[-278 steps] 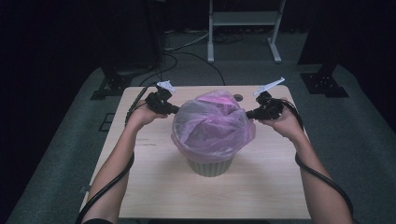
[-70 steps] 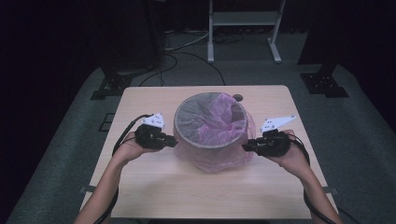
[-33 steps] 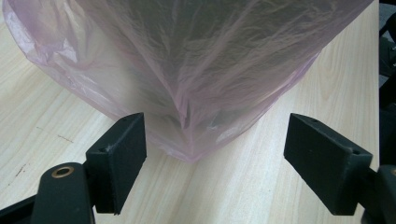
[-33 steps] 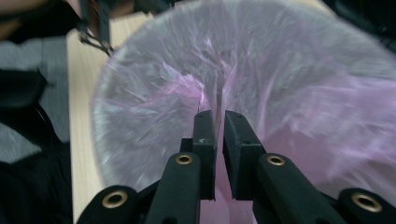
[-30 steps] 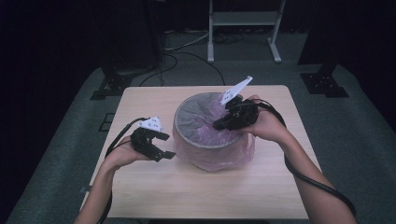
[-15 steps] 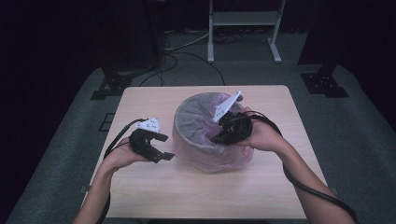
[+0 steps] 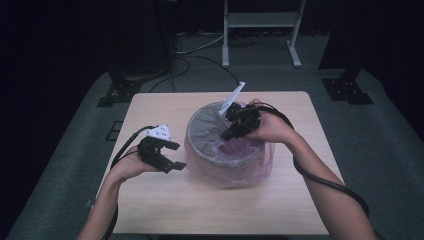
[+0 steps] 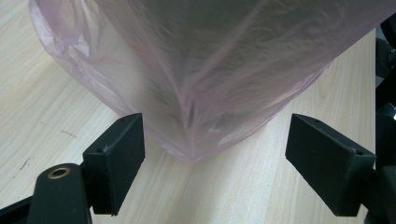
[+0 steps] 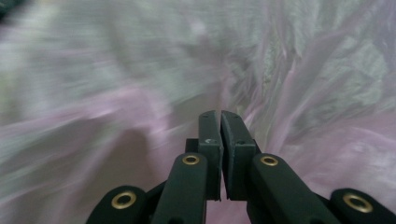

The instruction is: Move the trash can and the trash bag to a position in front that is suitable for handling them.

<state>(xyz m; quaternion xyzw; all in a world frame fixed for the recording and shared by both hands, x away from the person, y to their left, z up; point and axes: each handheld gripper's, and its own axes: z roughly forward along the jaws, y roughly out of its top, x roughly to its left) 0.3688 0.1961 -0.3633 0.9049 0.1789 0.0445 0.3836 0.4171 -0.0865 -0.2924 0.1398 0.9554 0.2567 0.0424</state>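
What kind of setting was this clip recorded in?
Probably a lab or studio set up for recording, not a home. A lone wooden table stands on grey carpet against dark surroundings, with cables on the floor and a metal stand behind. On the table sits a bin lined with a pink bag.

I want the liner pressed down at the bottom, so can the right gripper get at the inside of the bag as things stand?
Probably yes. The right gripper is already over the bin's open mouth, pointing down into the pink bag, jaws shut, with nothing in between.
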